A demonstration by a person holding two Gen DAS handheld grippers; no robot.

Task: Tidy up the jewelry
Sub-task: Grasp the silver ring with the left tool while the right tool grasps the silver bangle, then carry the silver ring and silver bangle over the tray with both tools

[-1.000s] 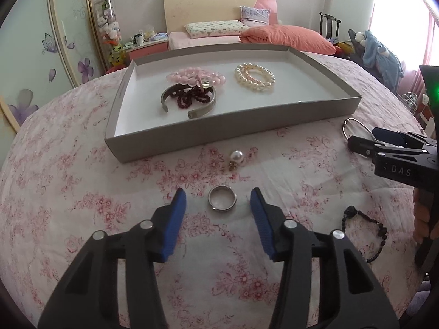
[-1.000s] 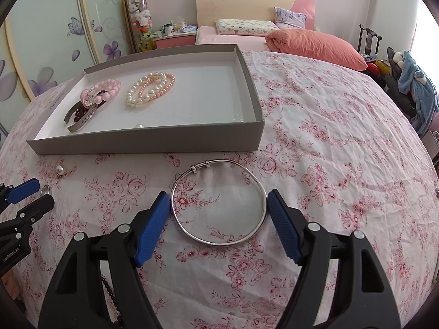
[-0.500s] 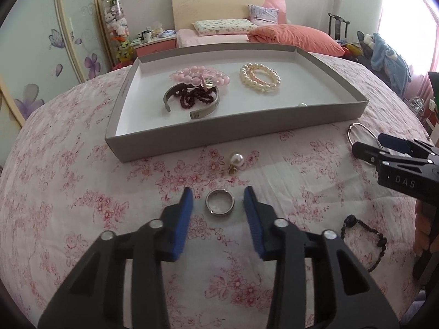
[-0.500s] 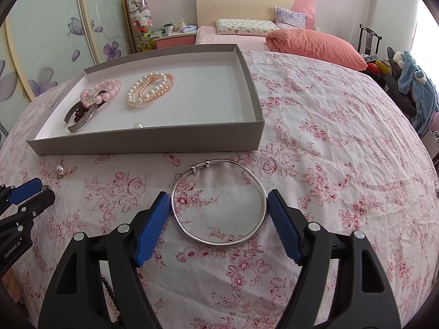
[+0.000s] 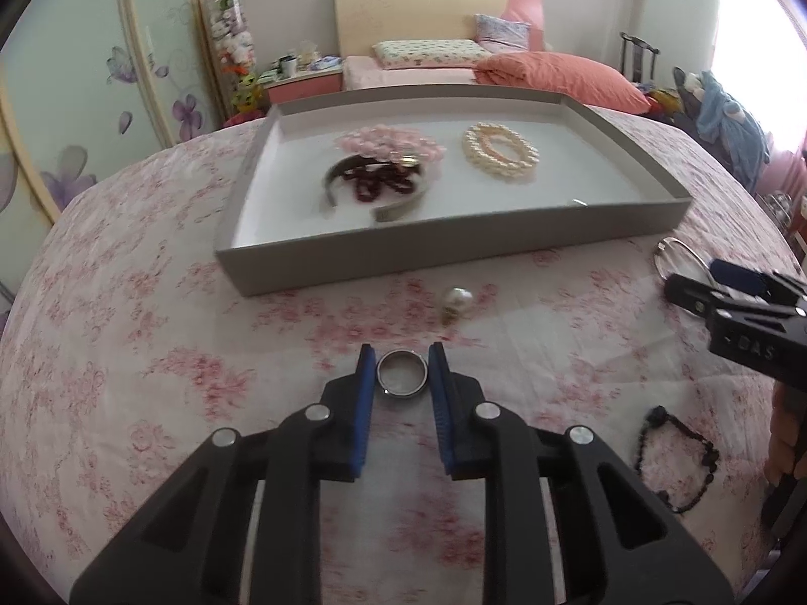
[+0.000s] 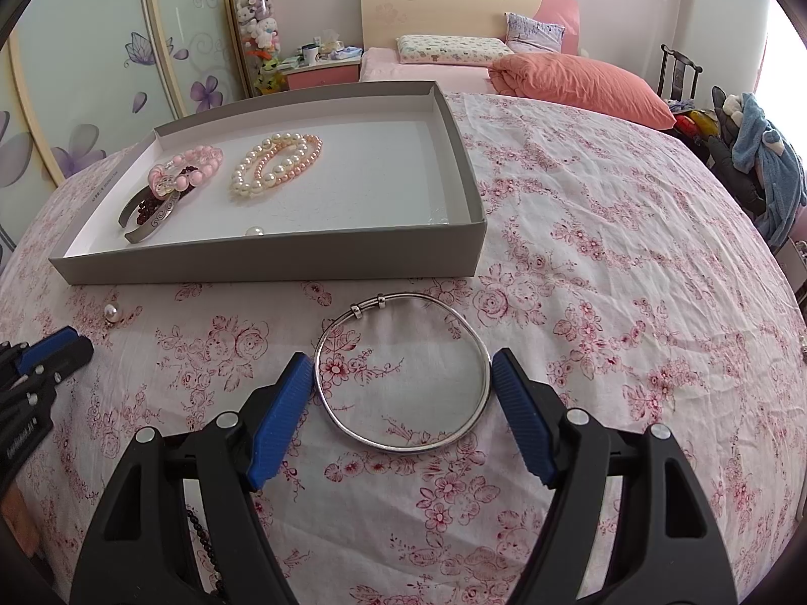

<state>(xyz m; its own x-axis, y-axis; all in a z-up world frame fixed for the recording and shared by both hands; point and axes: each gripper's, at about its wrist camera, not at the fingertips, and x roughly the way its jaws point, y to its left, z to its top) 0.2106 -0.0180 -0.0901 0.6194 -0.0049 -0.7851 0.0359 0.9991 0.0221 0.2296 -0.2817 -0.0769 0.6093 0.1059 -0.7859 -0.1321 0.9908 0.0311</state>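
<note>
My left gripper [image 5: 402, 360] is shut on a silver ring [image 5: 402, 373], its blue pads touching both sides, just above the floral cloth. My right gripper [image 6: 402, 378] is open, its pads on either side of a thin silver bangle [image 6: 403, 373] that lies on the cloth. A grey tray [image 5: 454, 247] ahead holds a pink bead bracelet [image 5: 388, 143], a dark red bead bracelet inside a silver cuff [image 5: 378, 186], a pearl bracelet [image 5: 499, 151] and a loose pearl [image 6: 253, 232]. A pearl earring [image 5: 456, 300] lies between tray and ring.
A black bead bracelet [image 5: 676, 454] lies on the cloth to the right of my left gripper. The right gripper [image 5: 731, 297] shows at the right edge of the left wrist view. A bed with pillows, a nightstand and a chair with clothes stand behind the table.
My left gripper's fingers have closed in from wide open onto the silver ring. The right gripper has stayed open around the bangle.
</note>
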